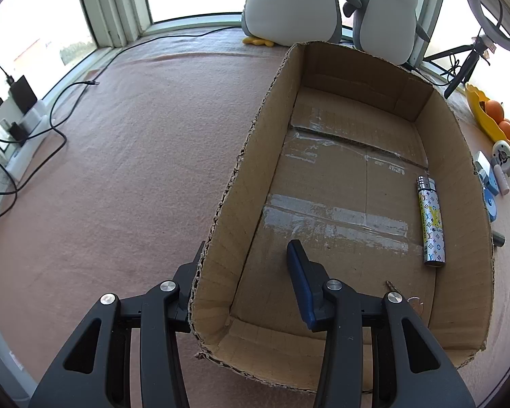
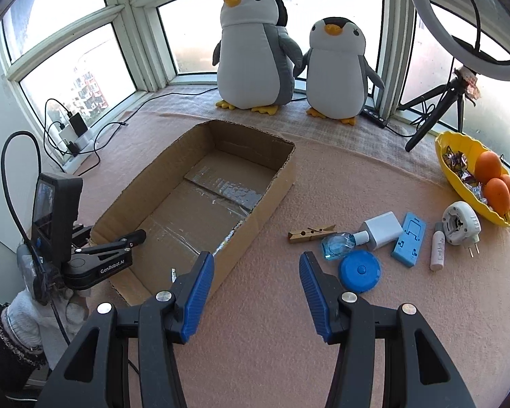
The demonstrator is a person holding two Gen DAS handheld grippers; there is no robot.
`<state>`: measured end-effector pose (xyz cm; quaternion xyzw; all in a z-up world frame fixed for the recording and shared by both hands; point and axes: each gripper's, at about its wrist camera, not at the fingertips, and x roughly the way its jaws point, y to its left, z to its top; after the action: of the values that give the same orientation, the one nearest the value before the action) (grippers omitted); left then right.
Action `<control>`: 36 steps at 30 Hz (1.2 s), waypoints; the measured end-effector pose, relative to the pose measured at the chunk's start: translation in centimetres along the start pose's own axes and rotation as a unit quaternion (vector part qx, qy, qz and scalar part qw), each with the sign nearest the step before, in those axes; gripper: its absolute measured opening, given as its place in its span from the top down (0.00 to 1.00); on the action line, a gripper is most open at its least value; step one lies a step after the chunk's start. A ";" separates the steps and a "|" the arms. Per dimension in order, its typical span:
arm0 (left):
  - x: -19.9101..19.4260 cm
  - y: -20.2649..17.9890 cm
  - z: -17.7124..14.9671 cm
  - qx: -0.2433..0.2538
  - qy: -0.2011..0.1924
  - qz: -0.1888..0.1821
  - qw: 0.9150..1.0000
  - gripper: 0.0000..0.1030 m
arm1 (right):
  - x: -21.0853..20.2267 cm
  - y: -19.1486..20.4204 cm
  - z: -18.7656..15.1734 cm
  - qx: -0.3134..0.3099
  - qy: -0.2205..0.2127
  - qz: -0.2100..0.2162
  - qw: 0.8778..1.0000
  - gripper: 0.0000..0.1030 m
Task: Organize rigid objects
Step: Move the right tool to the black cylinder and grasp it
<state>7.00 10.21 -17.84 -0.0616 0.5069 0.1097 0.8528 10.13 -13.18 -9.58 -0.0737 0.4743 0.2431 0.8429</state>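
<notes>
Ahead-right of your right gripper, jaws parted and empty: blue round case, clothespin, bottle, charger on cloth. Pick nearest piece, centre pads, close squarely. Left gripper clamped on cardboard box wall; keep box steady. Lighter already lies inside.

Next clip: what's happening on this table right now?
A person with tongs in each hand is sorting small items into a cardboard box. The left tongs are clamped on the box's near-left wall, steadying it. A patterned lighter already lies inside. The right tongs are open and empty, near a blue round tape measure and a wooden clothespin outside the box.
</notes>
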 end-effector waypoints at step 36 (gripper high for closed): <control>0.0 -0.1 0.0 0.005 -0.001 0.003 1.000 0.58 | 5.8 -9.1 -3.7 -0.034 0.078 0.032 0.996 0.53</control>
<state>6.99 10.13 -17.83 -0.0561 0.5069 0.1094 0.8532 14.18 -20.44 -17.40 -0.1064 0.5324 0.2791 0.7921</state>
